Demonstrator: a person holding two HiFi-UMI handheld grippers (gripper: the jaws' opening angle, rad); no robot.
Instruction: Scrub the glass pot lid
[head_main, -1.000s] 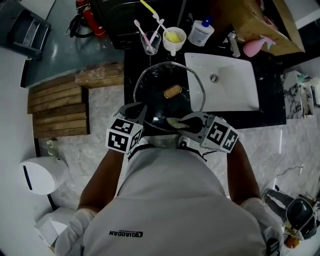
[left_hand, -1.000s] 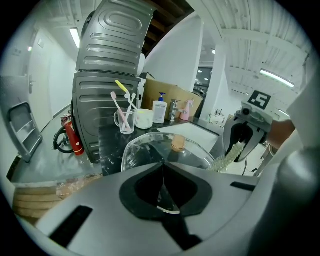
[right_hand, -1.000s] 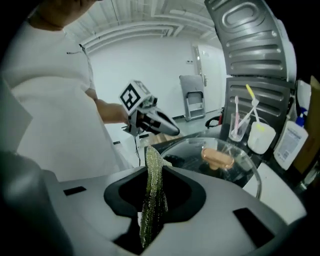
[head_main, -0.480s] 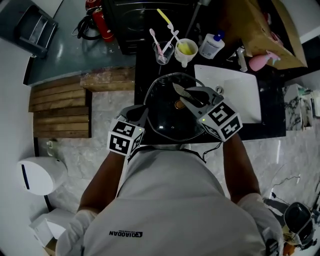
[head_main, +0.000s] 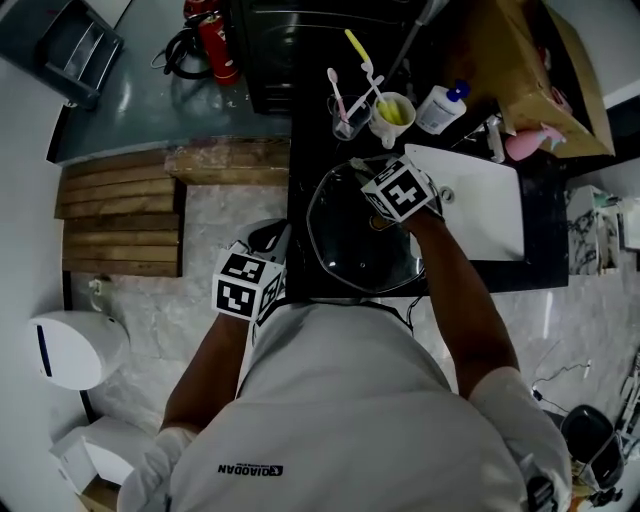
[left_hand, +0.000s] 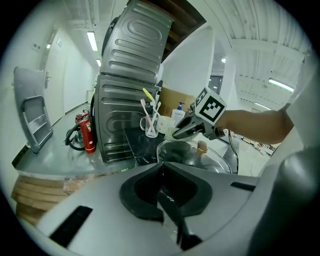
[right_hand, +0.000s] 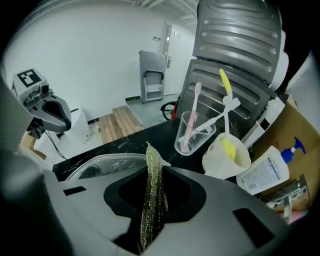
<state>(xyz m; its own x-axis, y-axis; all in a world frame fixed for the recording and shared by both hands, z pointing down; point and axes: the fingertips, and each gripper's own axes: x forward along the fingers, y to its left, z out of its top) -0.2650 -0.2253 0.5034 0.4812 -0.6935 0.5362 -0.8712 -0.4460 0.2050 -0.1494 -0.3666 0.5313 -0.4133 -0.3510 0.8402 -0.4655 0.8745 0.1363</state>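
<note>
**Black surface (head_main: 300, 185) carrying the glass pot lid (head_main: 350, 250), both tools clamped**

Head view: the person's torso (head_main: 350, 400) is filling the lower half and covering the near part of the surface. The right tool (head_main: 362, 170) is reaching over the lid's far rim and hiding it there. Its marker cube (head_main: 400, 190) is crowding the brown knob (head_main: 379, 222), which is only partly showing. The left tool (head_main: 276, 236) is sitting at the lid's left rim, and contact is hard to make out from here. The lid is lying between the person and a clear cup of toothbrushes (head_main: 350, 118), just left of the white sink (head_main: 480, 205). Its dome and knob are facing up, and its outline is reading as an oval running from the person toward the far wall.

Left gripper view: the left tool's own body is hiding the lid's near rim. Its jaws are standing almost together, pinching a thin glassy edge that seems to be that rim. Beyond them the knob is pointing upward.

Right gripper view: the right tool's jaws are squeezing a yellow-green scouring pad (right_hand: 152, 195), which is standing edge-on between them. Pad and tool body are masking most of the lid, so only a curved strip of rim is showing at lower left.
</note>
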